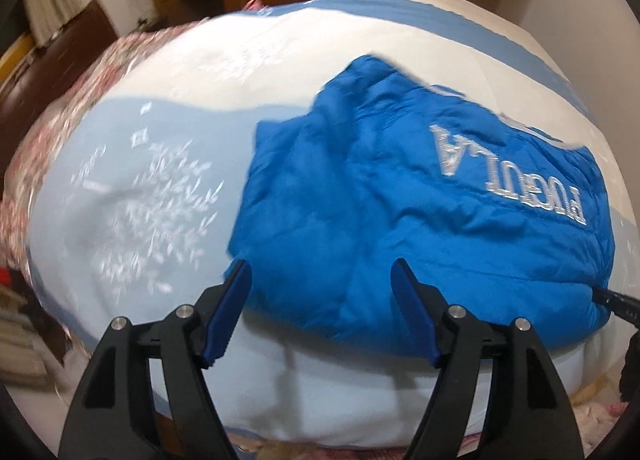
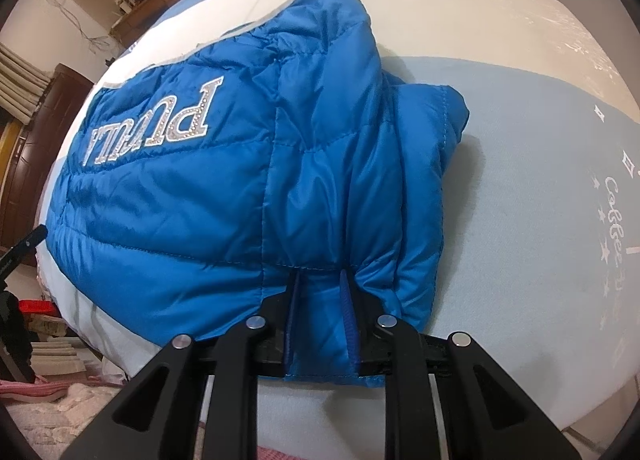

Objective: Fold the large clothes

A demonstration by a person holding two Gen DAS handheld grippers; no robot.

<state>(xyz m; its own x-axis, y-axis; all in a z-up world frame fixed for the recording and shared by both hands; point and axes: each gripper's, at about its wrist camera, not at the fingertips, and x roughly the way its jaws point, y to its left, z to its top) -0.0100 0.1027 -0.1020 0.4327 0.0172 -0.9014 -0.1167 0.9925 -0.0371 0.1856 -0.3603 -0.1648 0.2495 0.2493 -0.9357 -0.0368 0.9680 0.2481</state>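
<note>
Blue quilted puffer jacket (image 2: 224, 196) lies bunched, silver lettering upward, on the bedspread (image 1: 140, 164). Right gripper (image 2: 320, 280) clamps its hem; left gripper (image 1: 320, 272) spread wide, empty.

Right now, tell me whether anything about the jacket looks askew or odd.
The blue jacket lies bunched on the bed, not flat: one folded edge sticks out unevenly at the side. The right gripper pinches its near hem; the left gripper is open. No damage shows.
</note>
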